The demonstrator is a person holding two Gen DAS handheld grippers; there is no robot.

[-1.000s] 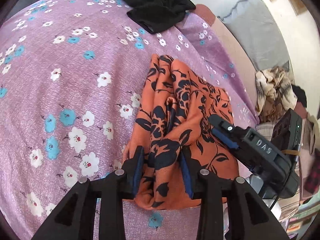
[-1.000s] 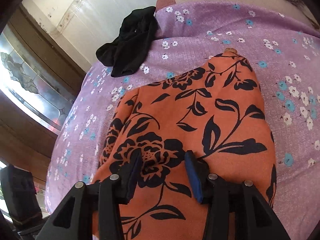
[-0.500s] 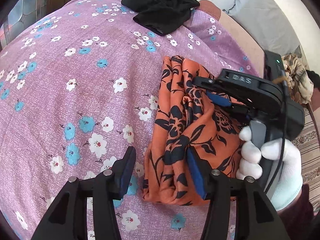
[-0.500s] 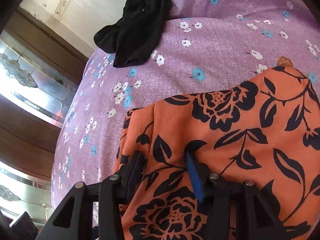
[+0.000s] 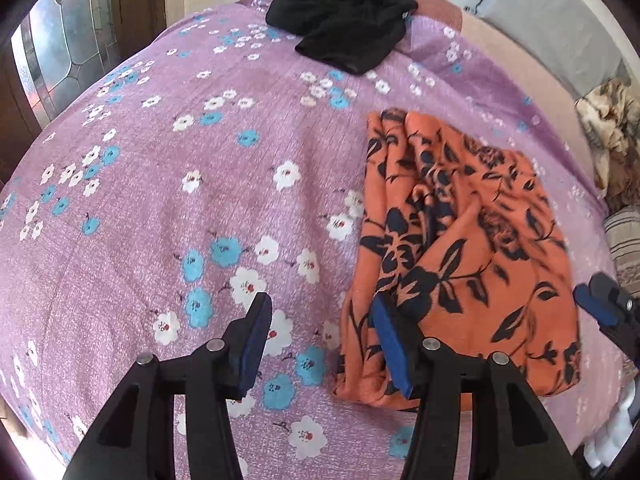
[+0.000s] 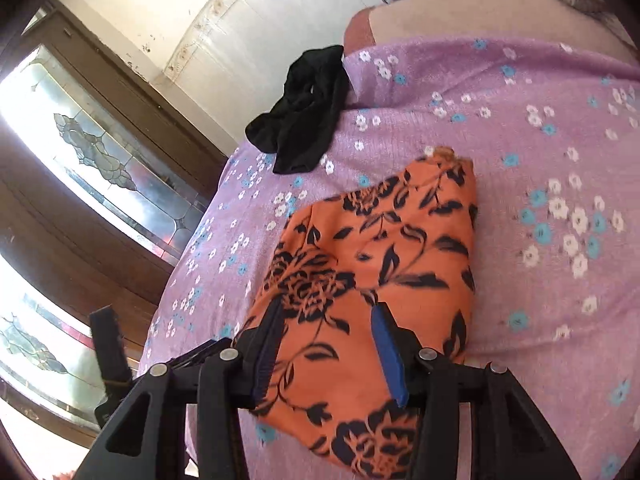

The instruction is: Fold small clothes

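Note:
An orange garment with a black flower print [image 5: 460, 256] lies folded in a compact pile on the purple flowered bedspread [image 5: 200, 200]. My left gripper [image 5: 320, 340] is open and empty, just left of the garment's near edge; its right finger overlaps that edge. My right gripper [image 6: 328, 356] is open above the garment [image 6: 380, 264] with nothing between the pads. In the left wrist view the right gripper's tip [image 5: 604, 312] shows at the garment's right side.
A crumpled black garment [image 5: 344, 28] lies at the far edge of the bed, also in the right wrist view [image 6: 304, 108]. A grey pillow [image 5: 552, 28] and patterned cloth [image 5: 612, 136] lie to the right. A wooden door with stained glass [image 6: 92, 168] stands beyond the bed.
Both grippers have let go of the orange garment and pulled back. The left gripper opened and shifted left; the right gripper withdrew to the garment's right side. The garment now lies folded flat.

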